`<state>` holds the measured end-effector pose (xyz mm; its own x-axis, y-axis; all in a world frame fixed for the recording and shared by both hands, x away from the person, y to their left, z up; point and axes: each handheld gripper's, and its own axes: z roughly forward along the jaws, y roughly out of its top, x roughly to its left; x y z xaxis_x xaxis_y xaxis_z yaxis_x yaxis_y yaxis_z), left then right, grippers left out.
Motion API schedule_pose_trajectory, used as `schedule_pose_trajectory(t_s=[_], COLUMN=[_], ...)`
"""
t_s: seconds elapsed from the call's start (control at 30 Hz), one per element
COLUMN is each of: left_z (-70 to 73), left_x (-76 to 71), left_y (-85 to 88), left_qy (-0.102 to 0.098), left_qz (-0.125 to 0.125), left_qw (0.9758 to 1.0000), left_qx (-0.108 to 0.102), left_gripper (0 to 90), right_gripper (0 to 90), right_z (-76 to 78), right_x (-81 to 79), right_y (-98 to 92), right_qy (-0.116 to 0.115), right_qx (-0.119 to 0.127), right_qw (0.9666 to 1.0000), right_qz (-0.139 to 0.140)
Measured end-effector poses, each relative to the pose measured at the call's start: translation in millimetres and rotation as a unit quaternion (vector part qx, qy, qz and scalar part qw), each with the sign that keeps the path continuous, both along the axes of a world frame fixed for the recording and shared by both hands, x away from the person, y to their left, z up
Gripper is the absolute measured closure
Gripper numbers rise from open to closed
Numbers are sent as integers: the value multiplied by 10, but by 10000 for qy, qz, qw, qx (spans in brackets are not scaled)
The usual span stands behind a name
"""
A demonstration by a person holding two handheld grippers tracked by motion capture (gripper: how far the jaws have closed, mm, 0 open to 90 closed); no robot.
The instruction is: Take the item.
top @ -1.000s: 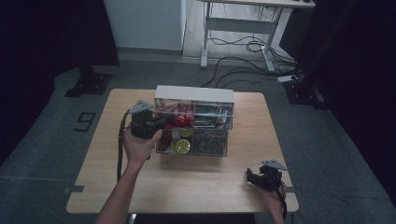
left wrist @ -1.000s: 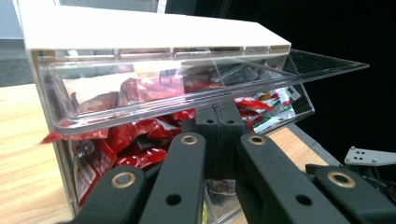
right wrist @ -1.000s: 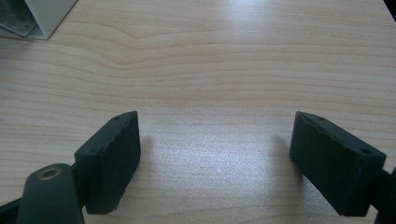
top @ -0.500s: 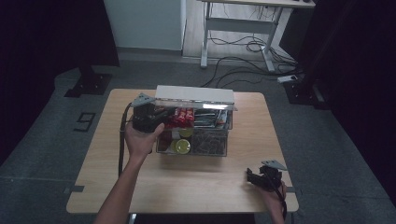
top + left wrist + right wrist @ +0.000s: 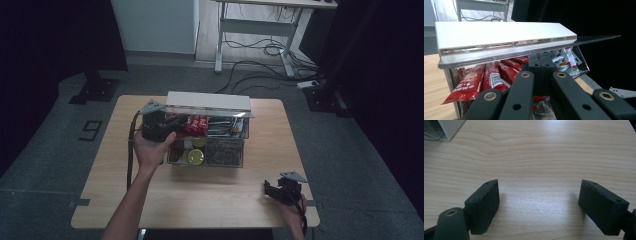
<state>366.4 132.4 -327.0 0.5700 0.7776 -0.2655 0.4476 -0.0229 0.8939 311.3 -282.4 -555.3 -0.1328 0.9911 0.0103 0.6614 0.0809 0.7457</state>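
Left gripper view is looking along the left gripper (image 5: 541,75), whose jaws are lying pressed together with nothing showing between them, clenched just under the front lip of the white lid (image 5: 499,35) of the clear organizer box (image 5: 579,58). That lid is sitting raised above the compartments, so the opening job is looking partly done by my reckoning: the lid is up off the box, yet the gripper is sitting right at its edge, and whether it is pushing the lid up or bringing it down I cannot tell. Just beyond the jaws the red sachets (image 5: 491,77) are lying packed in the back left compartment, and white sachets (image 5: 564,60) are showing farther to the right under the lid's clear rim. High view is giving what that close look is missing: the left gripper (image 5: 167,124) is working at the box's left rear corner, the box (image 5: 220,162) is standing mid-table on the wooden table (image 5: 210,200), with yellow round items (image 5: 195,156) in a front compartment, and the right gripper (image 5: 272,190) is resting well apart near the table's front right edge. Right gripper view is adding that the right gripper (image 5: 539,205) is spread wide and released, holding nothing, with a corner of the box (image 5: 446,130) at its upper left.
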Motion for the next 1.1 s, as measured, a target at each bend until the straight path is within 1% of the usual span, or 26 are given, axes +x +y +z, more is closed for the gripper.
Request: schedule_pose_trajectory(t_s=[0.17,0.27,0.4,0.53,0.63,0.73,0.83,0.87,0.97,1.1], left_z=[1,4,-11,-16,-11,-10,-6,-5,-3,-1], left_x=[7,5,10,17,19,23,22,22,23,28], left_y=[-5,-10,-16,-14,-13,-17,-20,-20,-20,-22], left_qy=[-4,-5,-4,-8,-6,-1,2,5,21,40], left_qz=[-31,-43,-41,-48,-61,-75,-82,-86,-93,-105], left_qw=[10000,10000,10000,10000,10000,10000,10000,10000,10000,9999], left_qx=[16,28,19,20,31,38,32,33,10,5], left_gripper=[900,900,900,900,900,900,900,900,900,900], right_gripper=[244,259,281,290,298,315,325,330,338,348], right_z=[4,32,167,324,458,538,647,675,828,984], right_x=[-10,-6,-22,-51,-76,-76,-61,-58,-48,-19], right_y=[23,43,51,63,66,71,108,118,171,218], right_qy=[-50,-52,-234,-413,-600,-687,-778,-826,-997,-1120], right_qx=[22,26,262,382,522,695,671,681,681,752], right_qw=[10000,10000,9994,9984,9968,9951,9943,9938,9917,9893], right_qz=[-50,-51,-29,42,91,172,279,314,450,562])
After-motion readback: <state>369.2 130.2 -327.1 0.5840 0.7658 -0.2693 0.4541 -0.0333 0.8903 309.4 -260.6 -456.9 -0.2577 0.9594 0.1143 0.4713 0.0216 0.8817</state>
